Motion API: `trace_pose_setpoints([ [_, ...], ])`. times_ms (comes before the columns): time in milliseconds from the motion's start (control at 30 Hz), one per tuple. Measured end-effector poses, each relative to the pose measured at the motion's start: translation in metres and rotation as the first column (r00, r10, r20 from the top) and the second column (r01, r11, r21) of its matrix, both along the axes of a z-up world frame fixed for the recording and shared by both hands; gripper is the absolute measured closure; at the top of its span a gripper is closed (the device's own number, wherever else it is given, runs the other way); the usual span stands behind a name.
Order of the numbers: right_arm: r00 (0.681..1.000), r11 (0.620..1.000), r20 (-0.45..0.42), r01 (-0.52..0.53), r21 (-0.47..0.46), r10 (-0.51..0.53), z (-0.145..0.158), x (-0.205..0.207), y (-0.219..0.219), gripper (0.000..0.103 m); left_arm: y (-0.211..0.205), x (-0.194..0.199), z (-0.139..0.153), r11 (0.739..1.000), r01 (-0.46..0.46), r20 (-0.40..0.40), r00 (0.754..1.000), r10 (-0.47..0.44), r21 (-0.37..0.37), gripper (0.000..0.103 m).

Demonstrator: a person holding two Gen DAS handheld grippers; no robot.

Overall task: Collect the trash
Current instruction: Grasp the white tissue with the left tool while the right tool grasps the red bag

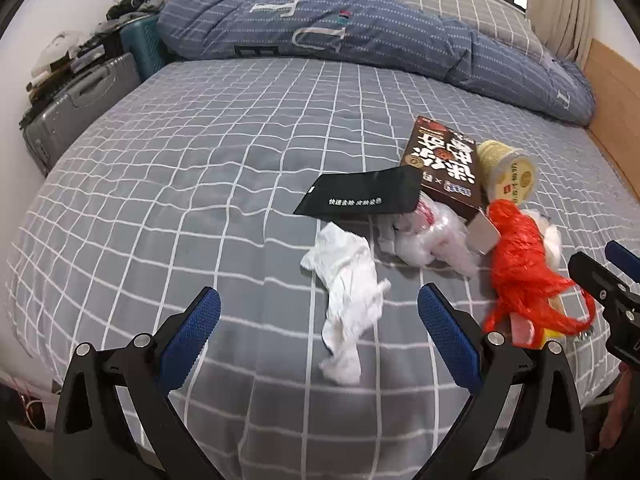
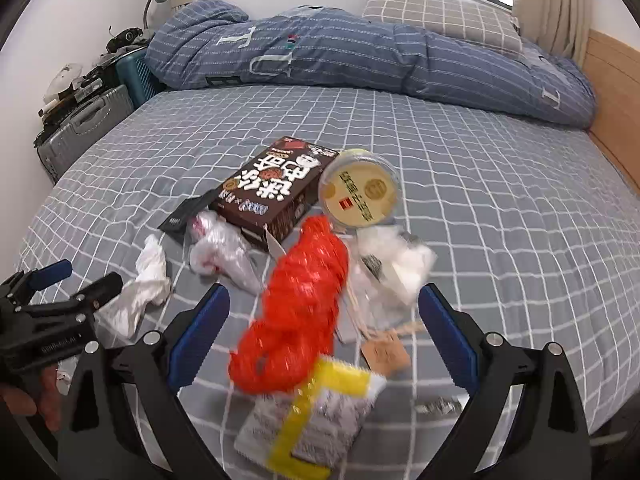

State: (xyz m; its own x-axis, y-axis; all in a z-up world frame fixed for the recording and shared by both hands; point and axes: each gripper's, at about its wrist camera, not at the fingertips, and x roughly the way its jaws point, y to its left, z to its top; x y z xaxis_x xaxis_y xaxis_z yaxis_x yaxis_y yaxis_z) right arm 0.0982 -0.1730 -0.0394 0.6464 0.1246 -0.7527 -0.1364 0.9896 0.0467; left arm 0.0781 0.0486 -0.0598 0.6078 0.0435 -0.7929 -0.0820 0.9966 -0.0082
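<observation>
Trash lies on a grey checked bed (image 1: 180,184). A crumpled white tissue (image 1: 348,300) lies between the fingers of my open left gripper (image 1: 319,312). A red plastic bag (image 2: 304,308) lies between the fingers of my open right gripper (image 2: 324,312), over a yellow and white packet (image 2: 316,416). Behind are a brown box (image 2: 276,192), a yellow cup (image 2: 360,192), a black pouch (image 1: 360,196), a clear bag (image 2: 220,248) and white wrappers (image 2: 396,264). Neither gripper holds anything.
A rolled blue quilt (image 1: 340,32) and a pillow (image 2: 440,16) lie at the far side of the bed. Suitcases (image 1: 76,104) stand at the left. A wooden bed frame (image 2: 616,112) runs along the right. A brown tag (image 2: 384,352) lies near the right finger.
</observation>
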Motion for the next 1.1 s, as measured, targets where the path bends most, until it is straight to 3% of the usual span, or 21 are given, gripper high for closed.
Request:
trace_pose_setpoints([
  [200, 0.999, 1.000, -0.036, 0.004, 0.014, -0.004, -0.017, 0.026, 0.004, 0.012, 0.002, 0.023, -0.012, 1.000, 0.006, -0.021, 1.000, -0.006, 0.009, 0.006],
  [600, 0.992, 0.999, -0.122, 0.016, 0.035, -0.012, -0.049, 0.049, 0.000, 0.031, -0.007, 0.043, -0.042, 0.999, 0.039, -0.075, 0.996, -0.039, -0.001, 0.015],
  [733, 0.990, 0.999, -0.137, 0.014, 0.037, -0.009, -0.056, 0.051, 0.000, 0.040, -0.011, 0.044, -0.052, 0.999, 0.035, -0.093, 0.995, -0.035, 0.004, 0.025],
  [833, 0.989, 0.999, -0.149, -0.001, 0.041, 0.007, -0.059, 0.051, 0.003, 0.053, -0.015, 0.045, -0.056, 0.999, 0.045, -0.105, 0.994, -0.043, 0.021, 0.041],
  [933, 0.989, 0.999, -0.147, -0.008, 0.035, 0.013, -0.059, 0.050, 0.007, 0.058, -0.017, 0.046, -0.058, 0.998, 0.051, -0.105, 0.993, -0.047, 0.035, 0.055],
  [1100, 0.990, 0.999, -0.143, -0.004, 0.046, 0.010, -0.056, 0.051, 0.006, 0.063, -0.018, 0.047, -0.056, 0.998, 0.055, -0.103, 0.993, -0.052, 0.022, 0.067],
])
